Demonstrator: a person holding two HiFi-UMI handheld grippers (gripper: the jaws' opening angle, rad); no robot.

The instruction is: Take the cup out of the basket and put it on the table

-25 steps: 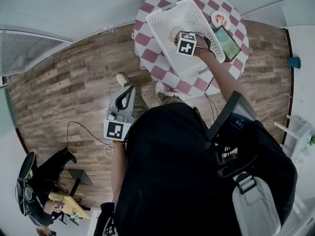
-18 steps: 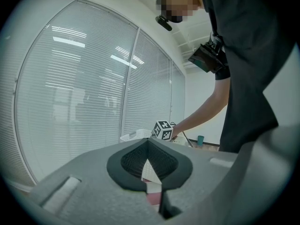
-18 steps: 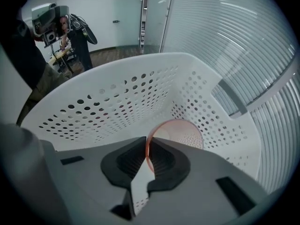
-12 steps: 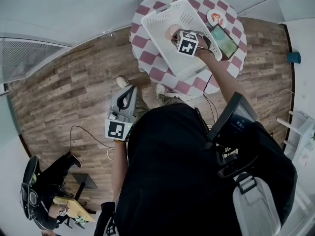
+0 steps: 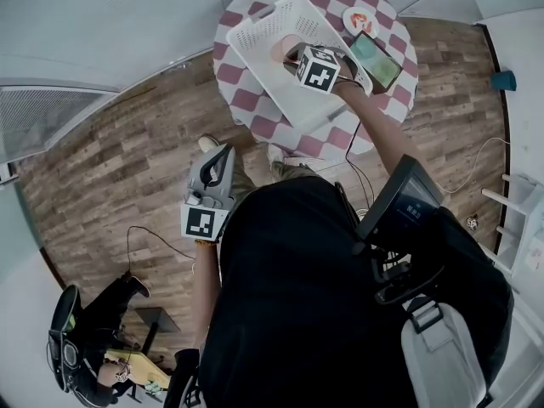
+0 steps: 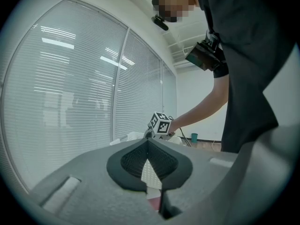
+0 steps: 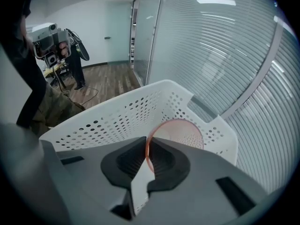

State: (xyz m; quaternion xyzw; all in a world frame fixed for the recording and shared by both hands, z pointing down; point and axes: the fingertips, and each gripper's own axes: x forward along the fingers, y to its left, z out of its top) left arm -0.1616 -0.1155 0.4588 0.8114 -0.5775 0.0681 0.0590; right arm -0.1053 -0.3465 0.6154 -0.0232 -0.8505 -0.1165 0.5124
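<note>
R gripper point(image 7: 147, 150) fingers pinch cup point(image 7: 182, 133) rim over basket point(image 7: 105, 122); L gripper point(image 6: 148, 146) fingers pressed together.

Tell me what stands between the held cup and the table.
The right gripper grips the cup by its rim, over the white basket. The basket's walls stand between it and the checkered table; beside the basket a phone and a small dish occupy the cloth.

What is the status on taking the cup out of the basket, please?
Right gripper shut on translucent pink plastic cup rim. Left gripper shut, empty, held aside. Cup over white perforated basket. Green-screened phone beside basket.
</note>
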